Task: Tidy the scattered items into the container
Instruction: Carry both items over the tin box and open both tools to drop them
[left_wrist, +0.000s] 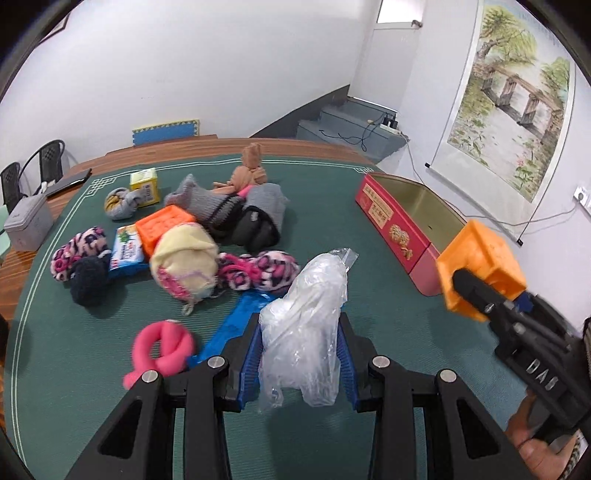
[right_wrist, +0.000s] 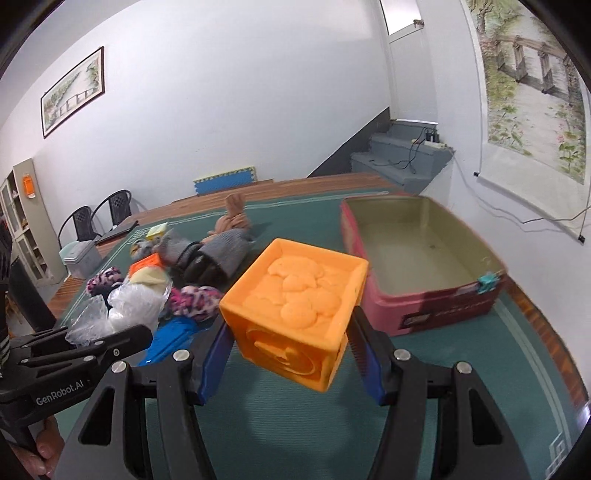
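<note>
My left gripper (left_wrist: 301, 354) is shut on a clear plastic bag (left_wrist: 306, 325) and holds it above the green mat. My right gripper (right_wrist: 291, 350) is shut on an orange toy cube (right_wrist: 295, 314), held in the air just left of the red open tin (right_wrist: 424, 295); the cube also shows in the left wrist view (left_wrist: 480, 266), beside the tin (left_wrist: 402, 229). The inside of the tin holds nothing. A heap of rolled socks, a second orange cube (left_wrist: 164, 225), a blue packet (left_wrist: 125, 251) and a pink knotted sock (left_wrist: 162, 350) lies on the mat to the left.
A blue flat item (left_wrist: 232, 325) lies under the bag. A yellow box (left_wrist: 146, 184) and a brown sock (left_wrist: 251, 166) sit at the far side. A grey box (left_wrist: 27, 225) stands on the wooden table edge at left. Chairs stand beyond.
</note>
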